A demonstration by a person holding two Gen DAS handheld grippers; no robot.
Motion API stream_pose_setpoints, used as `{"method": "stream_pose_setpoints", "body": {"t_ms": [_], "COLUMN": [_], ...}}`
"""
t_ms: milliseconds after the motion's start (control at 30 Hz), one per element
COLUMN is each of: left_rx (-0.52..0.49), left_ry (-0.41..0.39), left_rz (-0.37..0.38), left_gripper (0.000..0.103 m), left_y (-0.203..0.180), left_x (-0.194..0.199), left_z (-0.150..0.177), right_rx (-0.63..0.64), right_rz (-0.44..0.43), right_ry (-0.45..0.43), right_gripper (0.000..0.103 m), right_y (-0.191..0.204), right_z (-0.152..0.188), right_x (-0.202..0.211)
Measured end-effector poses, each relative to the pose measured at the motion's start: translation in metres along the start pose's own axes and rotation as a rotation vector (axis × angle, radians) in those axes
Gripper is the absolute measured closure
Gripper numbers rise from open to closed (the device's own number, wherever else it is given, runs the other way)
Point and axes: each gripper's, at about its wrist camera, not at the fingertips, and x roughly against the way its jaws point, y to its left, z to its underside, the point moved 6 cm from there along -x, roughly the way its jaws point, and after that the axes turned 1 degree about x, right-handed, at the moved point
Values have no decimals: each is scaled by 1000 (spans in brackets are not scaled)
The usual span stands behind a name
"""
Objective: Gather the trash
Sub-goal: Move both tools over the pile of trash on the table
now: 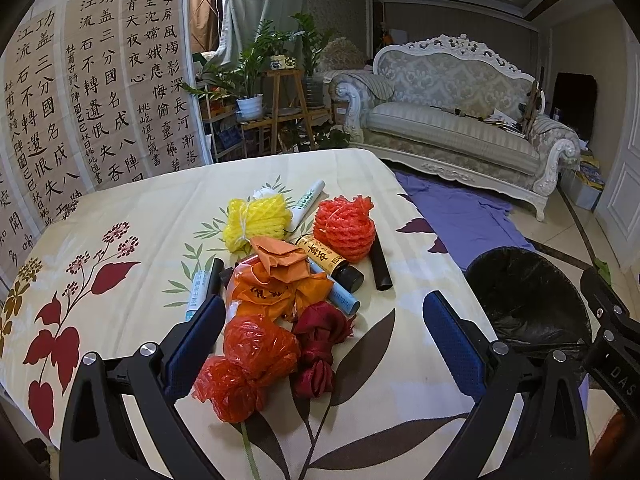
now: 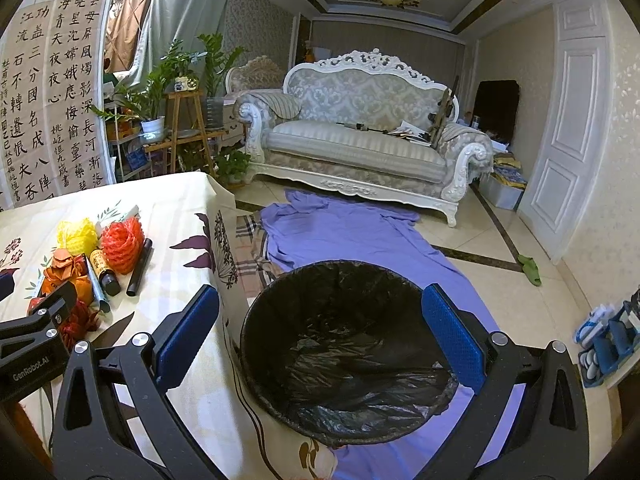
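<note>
Left tongs (image 1: 324,316) spread wide, holding nothing, above the trash pile (image 1: 288,272) near the tabletop's (image 1: 120,208) right edge. Right tongs (image 2: 320,316) equally wide and empty, over the black-lined bin (image 2: 348,352) standing on the floor just beside that edge; only its liner is visible inside.

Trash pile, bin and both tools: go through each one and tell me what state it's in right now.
left tool: open, holding nothing, over the pile
right tool: open, holding nothing, above the bin
trash bin: lined with a black bag, nothing visible inside
red plastic bag: knotted, on the table
orange bag: crumpled
dark red cloth: knotted
yellow net: bundled, tied
red net: bundled
dark bottle: lying down, capped
</note>
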Motion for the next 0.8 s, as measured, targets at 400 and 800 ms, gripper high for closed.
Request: {"method": "stream_pose_setpoints", "body": {"t_ms": [400,800], "left_rx": [0,1], "left_ry": [1,1], "left_rz": [-1,0], "left_gripper": [7,7], "left_y": [0,0], "left_x": [0,1], "left_z": [-1,0], "right_rx": [-2,-3], "right_rz": [2,4], "right_ry": [4,4], "right_gripper": [4,4], "right_y": [-3,-8], "right_z": [-1,-2], "right_x": [1,2]}}
